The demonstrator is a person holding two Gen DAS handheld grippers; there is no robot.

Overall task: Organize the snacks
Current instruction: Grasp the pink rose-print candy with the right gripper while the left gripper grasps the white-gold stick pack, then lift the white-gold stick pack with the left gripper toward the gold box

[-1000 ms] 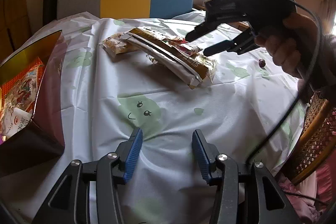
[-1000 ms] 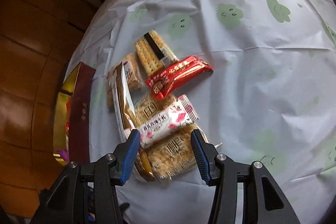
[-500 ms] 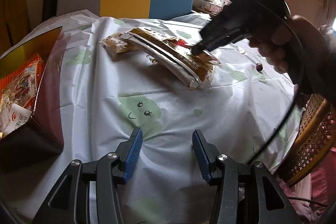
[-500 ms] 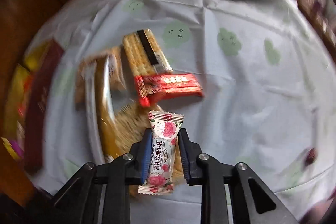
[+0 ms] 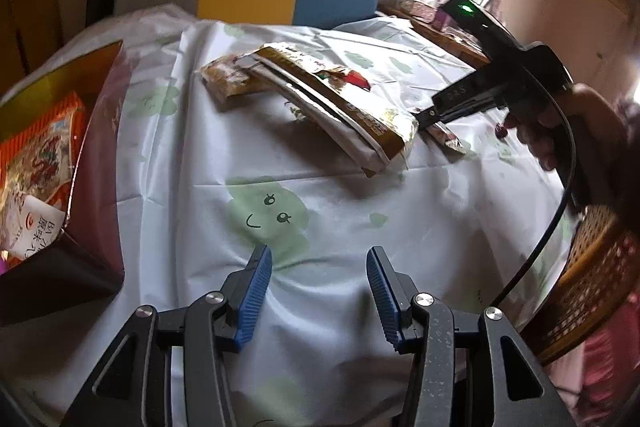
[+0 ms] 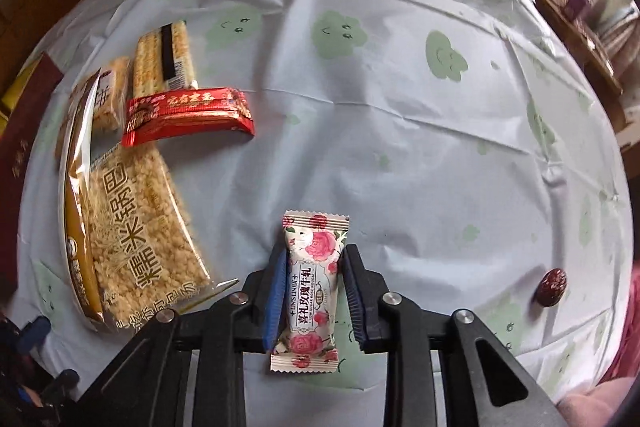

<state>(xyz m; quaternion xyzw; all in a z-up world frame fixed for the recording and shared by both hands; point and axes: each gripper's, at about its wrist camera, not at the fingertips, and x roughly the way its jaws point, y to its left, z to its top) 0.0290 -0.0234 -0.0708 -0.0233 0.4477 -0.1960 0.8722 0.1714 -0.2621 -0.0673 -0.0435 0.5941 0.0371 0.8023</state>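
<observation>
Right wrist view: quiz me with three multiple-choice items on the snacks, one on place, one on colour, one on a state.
1. Where is the white rose-print candy wrapper?
A. Between the right gripper's blue pads
B. On the red foil packet
C. In the box

2. What colour is the foil packet lying against the clear rice-cracker bag?
A. Green
B. Red
C. Blue

3. How does the left gripper stand?
A. Shut on a packet
B. Open, nothing between its pads
C. Shut on the cloth

Key: 1 A, the wrapper sits between the pads, whose jaws are opening. 2 B, the packet is plainly red. 3 B, the left wrist view shows only white tablecloth in the gap.
</observation>
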